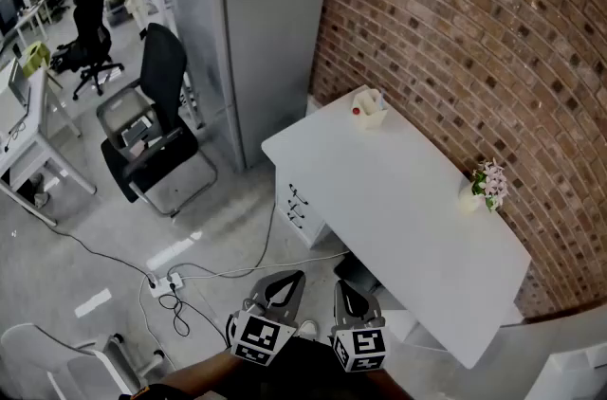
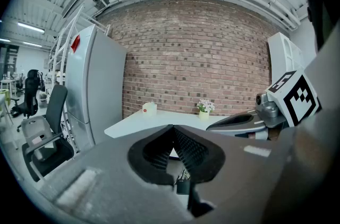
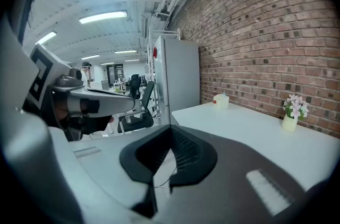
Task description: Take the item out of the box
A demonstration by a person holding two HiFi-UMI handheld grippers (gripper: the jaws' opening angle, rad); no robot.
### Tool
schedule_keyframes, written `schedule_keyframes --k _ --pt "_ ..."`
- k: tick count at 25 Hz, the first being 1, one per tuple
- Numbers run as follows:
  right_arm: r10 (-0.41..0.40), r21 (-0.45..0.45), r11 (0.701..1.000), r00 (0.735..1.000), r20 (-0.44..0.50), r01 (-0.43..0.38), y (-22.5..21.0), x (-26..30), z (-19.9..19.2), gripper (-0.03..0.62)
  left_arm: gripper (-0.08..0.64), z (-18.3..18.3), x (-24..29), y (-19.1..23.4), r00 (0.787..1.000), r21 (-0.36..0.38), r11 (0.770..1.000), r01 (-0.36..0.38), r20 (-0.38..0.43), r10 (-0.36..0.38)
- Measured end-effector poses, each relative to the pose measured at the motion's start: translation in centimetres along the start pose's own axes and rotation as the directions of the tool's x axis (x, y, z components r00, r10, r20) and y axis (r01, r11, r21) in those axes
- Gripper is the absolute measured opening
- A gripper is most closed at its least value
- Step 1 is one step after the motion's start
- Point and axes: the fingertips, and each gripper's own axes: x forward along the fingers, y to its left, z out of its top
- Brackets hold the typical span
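Clenched and empty, left hand-held gripper (image 1: 292, 277) and right hand-held gripper (image 1: 343, 286), box (image 1: 370, 109) well apart on white table (image 1: 408, 199)

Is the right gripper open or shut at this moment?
Shut. In the right gripper view, the right gripper has its jaws together at the tips, with nothing between them.

We can read no words, brands or numbers anywhere. At six o'clock in the head view, the left gripper (image 1: 292, 281) and right gripper (image 1: 344, 288) each carry black-and-white square markers, patterns rather than letters. At two o'clock the box (image 1: 370, 109) shows a red spot, and at eleven o'clock the cabinet (image 1: 266, 28) bears a red patch. Both are too small to read.
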Motion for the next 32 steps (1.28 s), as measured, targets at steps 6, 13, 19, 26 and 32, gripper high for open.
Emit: schedule_keyframes --k 6,13,19,26,32 --pt "0.004 -0.005 1.000 1.000 0.000 -0.004 0.6 0.1 0.1 0.000 0.005 -0.1 -0.3 0.4 1.000 0.000 1.000 -0.001 0.002 0.001" --pt "0.011 0.001 1.000 1.000 0.003 -0.011 1.3 0.1 0.2 0.000 0.005 -0.2 -0.8 0.8 1.000 -0.003 1.000 0.007 0.003 -0.007" --pt "-0.005 0.005 1.000 1.000 0.019 0.005 2.4 0.5 1.0 0.000 0.005 0.0 -1.7 1.8 1.000 0.000 1.000 0.017 0.012 -0.017" --pt "-0.031 0.021 0.999 0.999 0.032 0.030 4.3 1.6 1.8 0.000 0.005 -0.1 -3.8 4.3 1.000 -0.002 1.000 0.010 0.030 -0.010" --pt "-0.050 0.023 0.999 0.998 0.036 0.049 6.4 2.6 2.3 0.000 0.005 -0.6 -5.6 6.5 0.999 -0.012 1.000 0.010 0.037 -0.010"
